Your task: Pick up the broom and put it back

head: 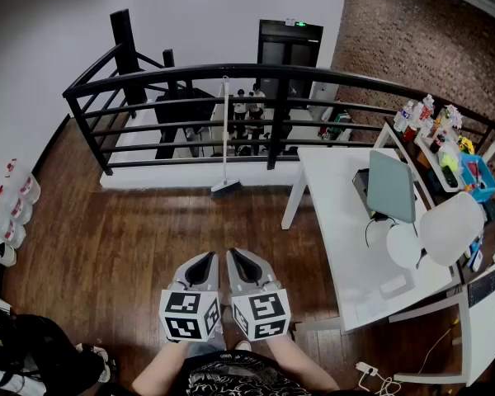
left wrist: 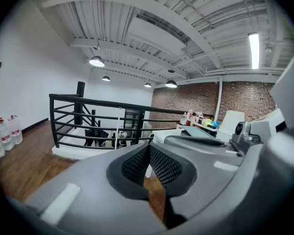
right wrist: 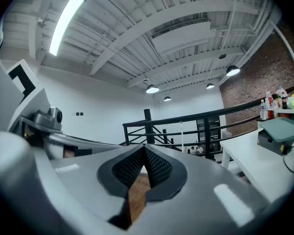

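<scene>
Broom (head: 225, 186) is out of my grip: nearest me, my left gripper (head: 206, 258) and right gripper (head: 238, 255) sit side by side above the wood floor (head: 107, 246), each with jaws closed together on nothing. Farther out, right, is the white table (head: 338, 221). Farthest, the broom leans upright against the black railing (head: 190, 77), well apart from both.

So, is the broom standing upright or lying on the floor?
Upright: the broom stands with its head on the wooden floor and its handle up against the black railing.
</scene>
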Motion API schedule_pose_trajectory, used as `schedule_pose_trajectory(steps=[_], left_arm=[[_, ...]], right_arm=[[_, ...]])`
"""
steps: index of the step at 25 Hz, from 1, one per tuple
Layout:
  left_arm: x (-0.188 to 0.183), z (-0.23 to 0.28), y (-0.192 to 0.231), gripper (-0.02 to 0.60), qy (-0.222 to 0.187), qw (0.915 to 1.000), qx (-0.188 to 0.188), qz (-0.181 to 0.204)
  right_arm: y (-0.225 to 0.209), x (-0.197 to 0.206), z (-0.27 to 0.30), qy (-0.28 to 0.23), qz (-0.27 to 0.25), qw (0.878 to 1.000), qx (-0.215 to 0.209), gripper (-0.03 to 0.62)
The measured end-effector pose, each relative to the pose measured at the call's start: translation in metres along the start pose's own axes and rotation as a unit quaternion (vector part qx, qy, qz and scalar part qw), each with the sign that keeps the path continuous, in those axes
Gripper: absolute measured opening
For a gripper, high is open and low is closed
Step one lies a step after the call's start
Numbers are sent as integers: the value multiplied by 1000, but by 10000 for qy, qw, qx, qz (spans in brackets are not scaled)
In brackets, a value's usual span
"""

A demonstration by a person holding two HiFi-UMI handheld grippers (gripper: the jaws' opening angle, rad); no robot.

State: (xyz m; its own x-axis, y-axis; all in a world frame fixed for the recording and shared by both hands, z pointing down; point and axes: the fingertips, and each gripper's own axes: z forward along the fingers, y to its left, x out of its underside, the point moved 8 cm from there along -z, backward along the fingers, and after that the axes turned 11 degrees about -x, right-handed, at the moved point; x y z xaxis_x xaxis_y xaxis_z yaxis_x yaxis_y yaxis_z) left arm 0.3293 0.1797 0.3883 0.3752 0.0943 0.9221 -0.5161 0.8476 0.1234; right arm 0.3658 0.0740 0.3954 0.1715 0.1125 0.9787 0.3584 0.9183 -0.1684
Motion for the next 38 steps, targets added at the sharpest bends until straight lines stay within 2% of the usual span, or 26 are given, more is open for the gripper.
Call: schedule_pose_trajectory(steps=[11,20,29,38], left_arm=[[-19,72,40,5,-37,9998,-78,-165],[-65,163,101,4,28,9997,94,-222],[-107,228,171,5,16,9993,321,-204],[-128,263,213,5,116,9987,409,-267]], right_arm=[[-41,-4,69,128,-130,9998,-2,0],[-80,-24,174,314,-178,9992,183,0],[-92,-46,270,279,-253,9983,448,0],[-96,-59,328,310,-160,9981,505,0]])
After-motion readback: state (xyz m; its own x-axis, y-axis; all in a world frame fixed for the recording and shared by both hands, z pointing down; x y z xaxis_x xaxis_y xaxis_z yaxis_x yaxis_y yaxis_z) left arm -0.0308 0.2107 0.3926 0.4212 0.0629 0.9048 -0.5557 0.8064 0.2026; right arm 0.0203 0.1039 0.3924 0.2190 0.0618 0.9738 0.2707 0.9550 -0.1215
